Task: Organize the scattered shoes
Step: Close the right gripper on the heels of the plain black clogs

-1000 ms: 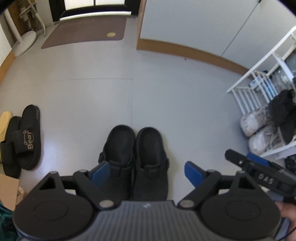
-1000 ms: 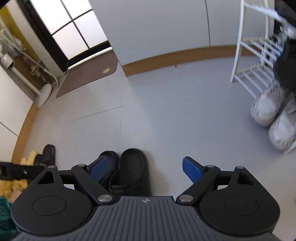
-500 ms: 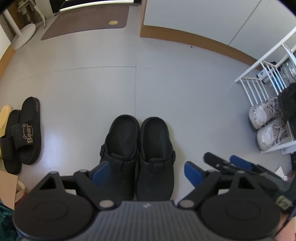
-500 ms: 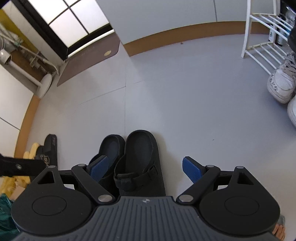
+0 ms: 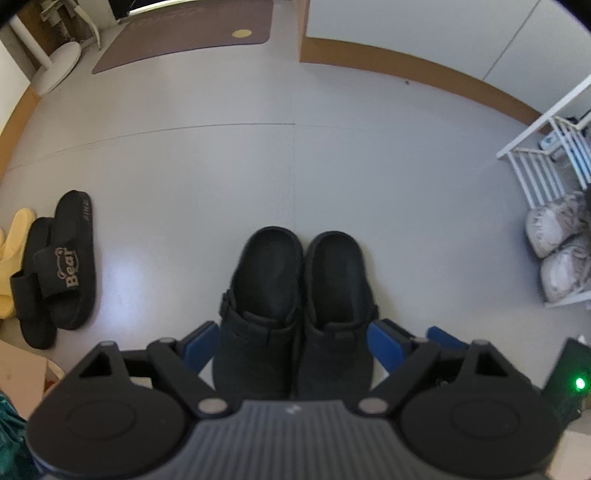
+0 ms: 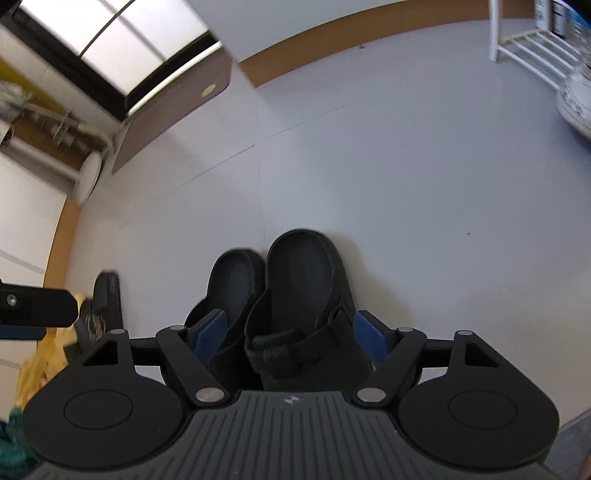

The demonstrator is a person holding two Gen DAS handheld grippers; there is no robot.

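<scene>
My left gripper (image 5: 291,341) gapes around both black clogs (image 5: 295,295), toes toward me; my right gripper's (image 6: 286,334) jaws are closing around them, not yet pressing.

Two black clogs (image 5: 295,302) side by side mid-floor. Two black slides (image 5: 59,269) near the floor's left edge, one yellow slipper (image 5: 14,236) beside them. Two white sneakers (image 5: 557,247) by one white rack (image 5: 535,155) at the right edge. One brown doormat (image 5: 184,33).

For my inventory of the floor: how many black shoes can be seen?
4: two black closed-toe clogs side by side at centre, and two black "Bear" slide sandals at left. Others may be hidden.
</scene>
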